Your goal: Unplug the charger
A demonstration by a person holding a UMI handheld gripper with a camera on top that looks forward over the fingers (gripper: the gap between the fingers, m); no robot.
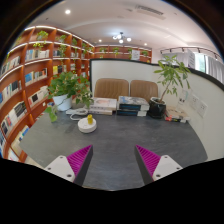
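Observation:
My gripper (112,153) is open above a grey table (120,140), and nothing lies between its magenta pads (78,160). Beyond the fingers, toward the left, a small white round object with a yellow top (88,123) rests on the table. I cannot make out a charger, a plug or a cable. A dark boxy device (128,104) and a white stack (103,104) stand at the table's far edge, well beyond the fingers.
A leafy plant in a white pot (66,92) stands at the far left of the table. A taller plant in a black pot (158,106) is at the far right. Two brown chairs (111,88) sit behind the table. Bookshelves (25,75) line the left wall.

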